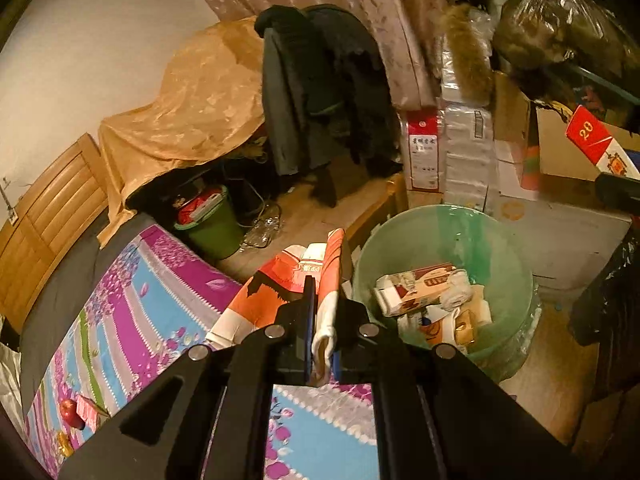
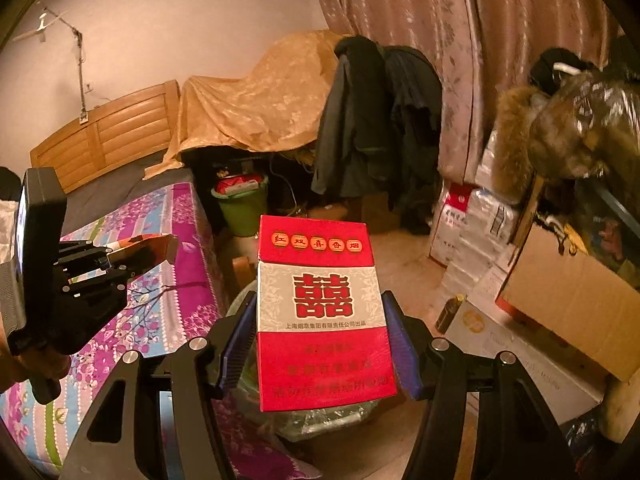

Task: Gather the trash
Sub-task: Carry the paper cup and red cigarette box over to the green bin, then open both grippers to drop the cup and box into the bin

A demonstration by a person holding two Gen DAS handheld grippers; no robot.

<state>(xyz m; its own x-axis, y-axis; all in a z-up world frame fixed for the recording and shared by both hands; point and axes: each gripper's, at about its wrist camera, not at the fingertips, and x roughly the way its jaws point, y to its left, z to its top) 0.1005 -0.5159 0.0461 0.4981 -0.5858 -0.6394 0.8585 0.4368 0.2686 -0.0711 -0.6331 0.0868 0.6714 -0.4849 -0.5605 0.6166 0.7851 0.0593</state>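
Note:
My left gripper (image 1: 322, 312) is shut on an orange and white paper bag (image 1: 276, 292), held over the bed edge just left of the pale green trash bin (image 1: 508, 248), which holds several cartons and wrappers. It also shows at the left of the right wrist view (image 2: 116, 258), with the bag (image 2: 144, 246). My right gripper (image 2: 320, 320) is shut on a red and white cigarette carton (image 2: 322, 312), held upright above the bin's plastic liner (image 2: 320, 416). The carton's end shows at the right edge of the left wrist view (image 1: 600, 144).
A bed with a purple floral cover (image 1: 132, 304) lies to the left. A dark green bucket (image 1: 212, 228) stands by the bed. Coats hang on a chair (image 1: 320, 92). Cardboard boxes (image 2: 568, 300) and stacked packs (image 1: 464, 148) crowd the right. A small bottle (image 2: 450, 312) stands on a box.

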